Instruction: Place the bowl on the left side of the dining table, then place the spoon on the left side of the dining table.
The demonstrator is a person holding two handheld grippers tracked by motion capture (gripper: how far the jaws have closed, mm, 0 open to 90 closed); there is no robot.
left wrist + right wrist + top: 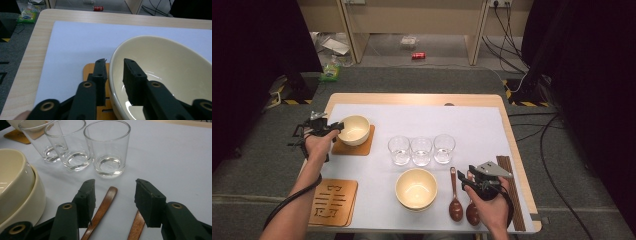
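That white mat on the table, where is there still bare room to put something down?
The white mat is bare along its far strip, behind the three glasses, and on its right side between the glasses and the chopsticks. It is crowded at the near right, where the stacked bowls, two spoons and right tool sit close together.

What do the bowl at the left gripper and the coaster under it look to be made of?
Bowl: probably glazed ceramic, cream, with glossy highlights inside. Coaster: likely wood or bamboo, matte orange-brown, with slots cut through it.
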